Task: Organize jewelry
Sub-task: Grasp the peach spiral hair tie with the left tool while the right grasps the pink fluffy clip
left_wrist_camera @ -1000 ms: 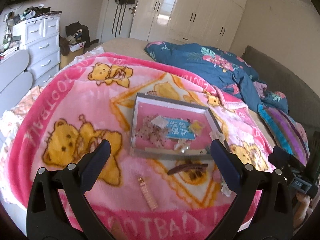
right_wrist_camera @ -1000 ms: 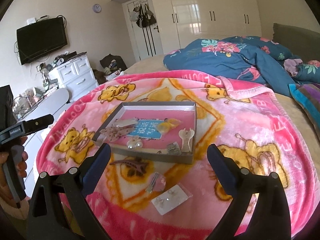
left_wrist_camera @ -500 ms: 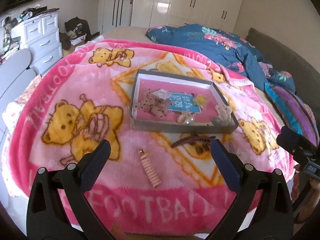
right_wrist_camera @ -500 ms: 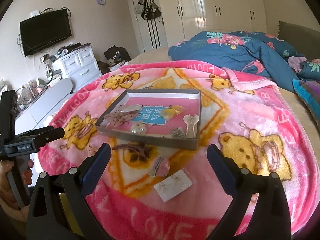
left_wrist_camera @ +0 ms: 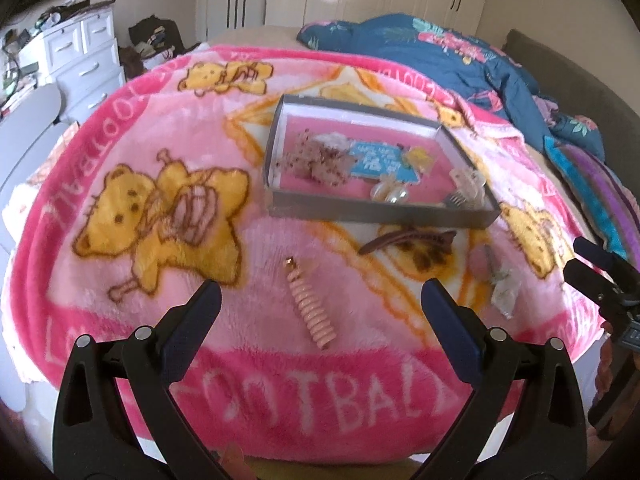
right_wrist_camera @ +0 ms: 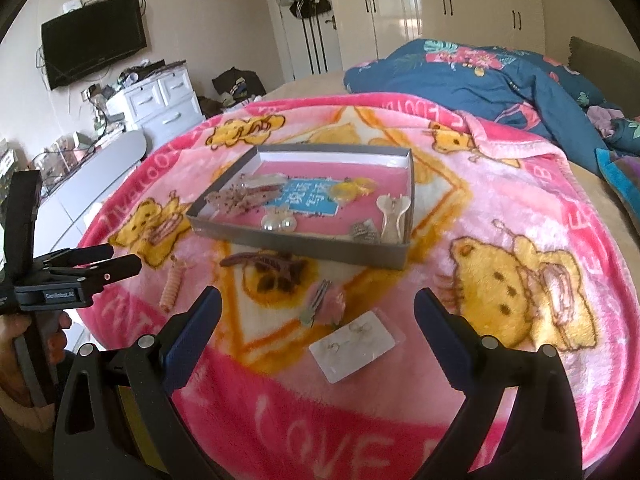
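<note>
A grey shallow box (left_wrist_camera: 372, 213) (right_wrist_camera: 312, 246) holding several hair clips, pearls and a blue card sits on the pink bear blanket. On the blanket in front of it lie a pink spiral hair tie (left_wrist_camera: 312, 309) (right_wrist_camera: 173, 285), a brown hair claw (left_wrist_camera: 404, 239) (right_wrist_camera: 260, 261), a pink flower clip (right_wrist_camera: 324, 300) (left_wrist_camera: 486, 265) and a clear earring packet (right_wrist_camera: 354, 346) (left_wrist_camera: 503, 294). My left gripper (left_wrist_camera: 320, 304) is open and empty, above the spiral tie. My right gripper (right_wrist_camera: 316, 304) is open and empty, above the flower clip and packet.
The pink blanket (left_wrist_camera: 160, 152) covers the near part of a bed. A blue floral duvet (right_wrist_camera: 480, 76) is heaped at the far right. White drawers (left_wrist_camera: 84, 56) and a grey curved board stand at the left. Wardrobes line the far wall.
Both grippers have come lower and closer to the loose items in front of the box. Both have stayed open and empty.
</note>
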Available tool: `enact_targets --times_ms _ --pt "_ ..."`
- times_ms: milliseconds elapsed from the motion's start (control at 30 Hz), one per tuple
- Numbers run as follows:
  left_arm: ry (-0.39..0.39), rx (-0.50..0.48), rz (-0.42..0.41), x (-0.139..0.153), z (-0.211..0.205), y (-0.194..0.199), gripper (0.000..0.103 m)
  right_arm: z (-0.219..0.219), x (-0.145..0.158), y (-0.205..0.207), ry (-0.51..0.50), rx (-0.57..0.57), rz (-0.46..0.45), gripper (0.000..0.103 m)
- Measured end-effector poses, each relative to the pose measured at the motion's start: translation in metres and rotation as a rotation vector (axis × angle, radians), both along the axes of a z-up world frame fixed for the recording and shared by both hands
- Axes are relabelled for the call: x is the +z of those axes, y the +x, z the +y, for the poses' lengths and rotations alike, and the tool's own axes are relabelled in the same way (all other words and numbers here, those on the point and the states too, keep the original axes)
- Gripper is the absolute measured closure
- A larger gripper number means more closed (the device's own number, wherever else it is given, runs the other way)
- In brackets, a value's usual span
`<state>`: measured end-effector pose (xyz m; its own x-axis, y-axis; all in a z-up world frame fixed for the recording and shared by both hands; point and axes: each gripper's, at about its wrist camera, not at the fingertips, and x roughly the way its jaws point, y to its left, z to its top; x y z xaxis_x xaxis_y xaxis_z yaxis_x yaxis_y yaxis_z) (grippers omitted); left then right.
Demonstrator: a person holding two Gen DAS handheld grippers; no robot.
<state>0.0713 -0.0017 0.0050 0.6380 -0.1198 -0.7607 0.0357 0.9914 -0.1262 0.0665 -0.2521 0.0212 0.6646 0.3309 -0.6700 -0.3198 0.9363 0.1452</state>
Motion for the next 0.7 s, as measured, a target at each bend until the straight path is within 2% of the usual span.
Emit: enact_targets --times_ms 400,533,567,600,700 --pt "-0.038 -0.011 0.102 -0.041 0.003 0.009 0.01 0.015 -0.03 0.012 -0.056 0.035 0.059 0.007" --pt "-0.051 -0.019 0.129 -0.051 0.003 0.012 0.022 0.023 -0.042 0.022 -0.085 0.041 0.077 0.007" --pt "-0.067 -0.017 0.139 -0.054 0.004 0.013 0.028 0.025 -0.045 0.024 -0.088 0.047 0.079 0.007" --pt "-0.078 -0.018 0.144 -0.055 0.005 0.013 0.034 0.027 -0.049 0.027 -0.096 0.051 0.085 0.009" --pt "-0.095 -0.017 0.148 -0.057 0.007 0.014 0.042 0.033 -0.061 0.039 -0.102 0.054 0.112 0.018"
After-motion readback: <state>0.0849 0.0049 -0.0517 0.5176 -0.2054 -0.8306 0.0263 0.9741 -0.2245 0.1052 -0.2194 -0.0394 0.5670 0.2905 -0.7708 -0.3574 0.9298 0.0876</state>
